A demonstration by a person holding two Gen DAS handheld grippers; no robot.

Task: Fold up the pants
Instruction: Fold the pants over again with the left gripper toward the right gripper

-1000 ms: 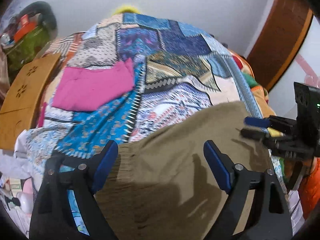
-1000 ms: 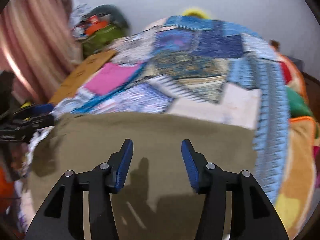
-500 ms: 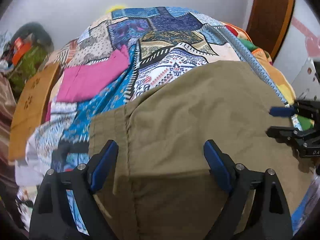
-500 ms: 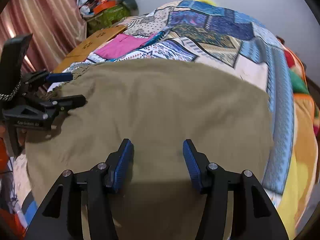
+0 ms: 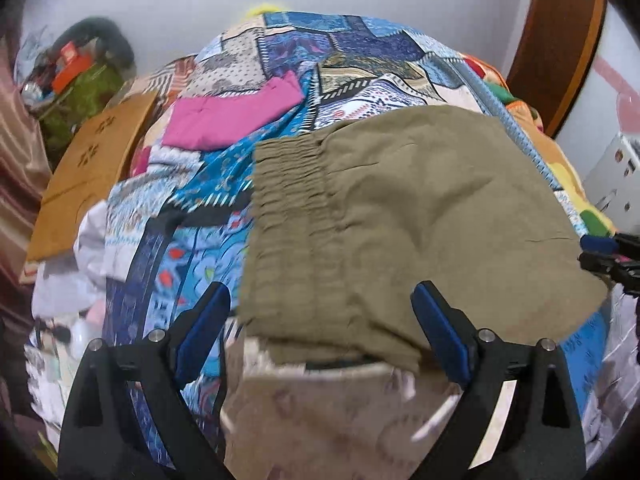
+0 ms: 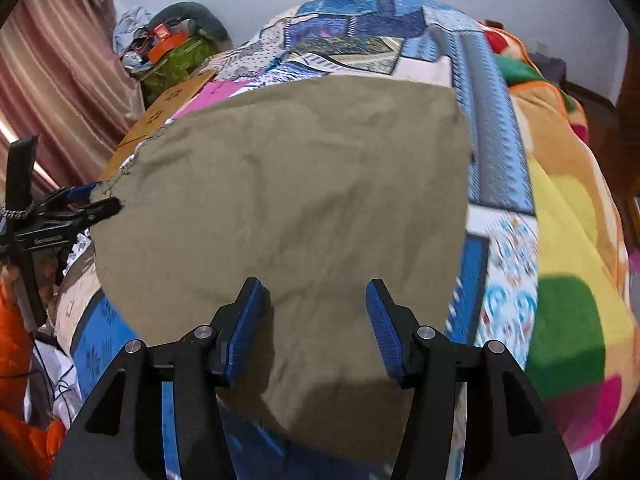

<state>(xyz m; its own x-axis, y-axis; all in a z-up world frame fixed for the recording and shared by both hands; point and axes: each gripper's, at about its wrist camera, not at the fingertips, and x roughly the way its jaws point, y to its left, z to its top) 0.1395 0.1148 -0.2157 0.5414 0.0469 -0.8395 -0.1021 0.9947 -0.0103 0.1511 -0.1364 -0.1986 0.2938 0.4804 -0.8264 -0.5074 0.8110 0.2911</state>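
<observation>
Both my pairs of fingers stand open and empty: the left gripper [image 5: 320, 328], whose jaws have just been widening, over the elastic waistband end of the folded olive-green cotton pants [image 5: 400, 216], the right gripper [image 6: 314, 312] over their other end. Beyond, the pants lie flat on the blue patchwork bedspread [image 6: 360, 24], a pink folded cloth [image 5: 228, 116] farther back.

left tongs [image 5: 320, 320]: wide apart, just opening, empty | right tongs [image 6: 314, 312]: half-spread, empty
</observation>
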